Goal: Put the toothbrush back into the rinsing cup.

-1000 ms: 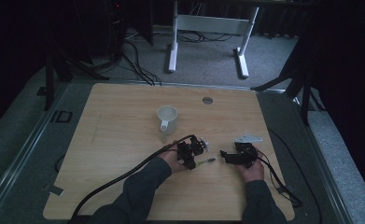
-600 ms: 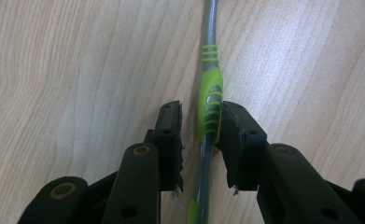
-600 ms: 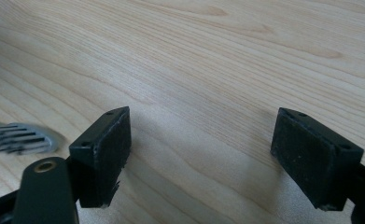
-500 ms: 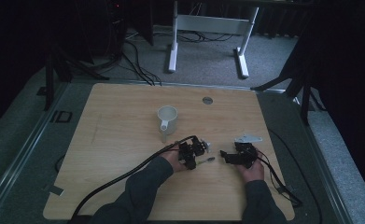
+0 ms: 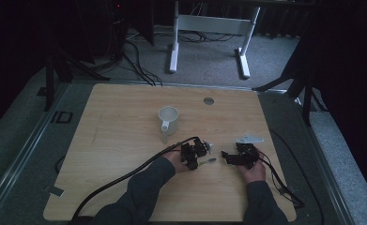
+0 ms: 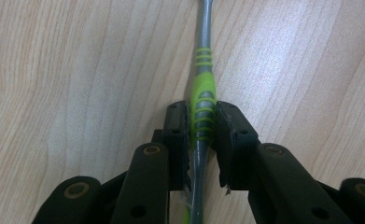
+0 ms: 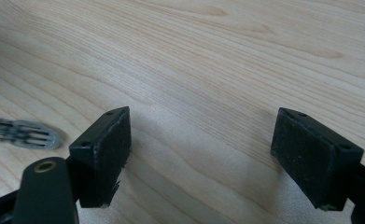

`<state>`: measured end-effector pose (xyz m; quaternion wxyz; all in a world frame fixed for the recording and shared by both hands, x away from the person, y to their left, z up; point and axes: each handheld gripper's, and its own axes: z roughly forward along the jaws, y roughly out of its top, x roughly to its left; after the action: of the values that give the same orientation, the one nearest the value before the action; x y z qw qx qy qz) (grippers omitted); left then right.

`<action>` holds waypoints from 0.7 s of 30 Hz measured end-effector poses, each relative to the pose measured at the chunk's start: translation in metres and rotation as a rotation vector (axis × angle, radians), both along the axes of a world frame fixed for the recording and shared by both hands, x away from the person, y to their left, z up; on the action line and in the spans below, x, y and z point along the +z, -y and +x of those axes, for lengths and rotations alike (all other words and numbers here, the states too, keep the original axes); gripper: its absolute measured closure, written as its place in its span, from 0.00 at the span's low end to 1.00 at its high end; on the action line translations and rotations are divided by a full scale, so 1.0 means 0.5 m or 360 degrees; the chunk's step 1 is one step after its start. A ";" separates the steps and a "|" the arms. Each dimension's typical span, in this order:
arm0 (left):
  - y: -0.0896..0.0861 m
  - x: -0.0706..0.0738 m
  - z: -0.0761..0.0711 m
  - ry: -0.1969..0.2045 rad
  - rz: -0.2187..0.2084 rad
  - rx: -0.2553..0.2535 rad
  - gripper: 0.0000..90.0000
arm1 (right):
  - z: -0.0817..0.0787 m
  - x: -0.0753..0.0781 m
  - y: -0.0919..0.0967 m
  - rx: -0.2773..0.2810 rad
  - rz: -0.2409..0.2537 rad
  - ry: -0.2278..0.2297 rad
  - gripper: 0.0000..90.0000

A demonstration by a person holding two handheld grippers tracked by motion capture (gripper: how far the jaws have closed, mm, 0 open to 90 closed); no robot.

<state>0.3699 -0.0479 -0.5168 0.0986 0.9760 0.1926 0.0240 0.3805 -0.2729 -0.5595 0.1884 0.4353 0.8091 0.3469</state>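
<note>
Since a second ago the left gripper (image 6: 202, 128) has been closing its jaws, and they now pinch the green-and-grey toothbrush (image 6: 202, 100) lying flat on the wooden table (image 5: 125, 122) near the white mug (image 5: 168, 119), while the right gripper (image 7: 201, 154) rests beside it, spread wide around nothing.

Left tool (image 6: 202, 135) clamps the toothbrush (image 6: 202, 100) — flat on the wooden table (image 6: 77, 70).

High view dim, edges sunk in black; gripper views brighter — soft shadows, slight blur.
</note>
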 end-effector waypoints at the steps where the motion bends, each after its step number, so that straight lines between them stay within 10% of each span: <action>1: 0.000 0.000 0.000 0.0000 -0.0001 0.0002 0.84 | 0.000 0.000 0.000 0.0001 0.0000 0.0001 0.22; 21: -0.004 0.002 0.001 -0.0023 -0.0017 -0.0022 0.88 | 0.000 0.000 0.000 0.0001 0.0000 0.0001 0.22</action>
<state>0.3705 -0.0459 -0.5160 0.1026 0.9769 0.1867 0.0152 0.3805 -0.2729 -0.5595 0.1885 0.4349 0.8092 0.3471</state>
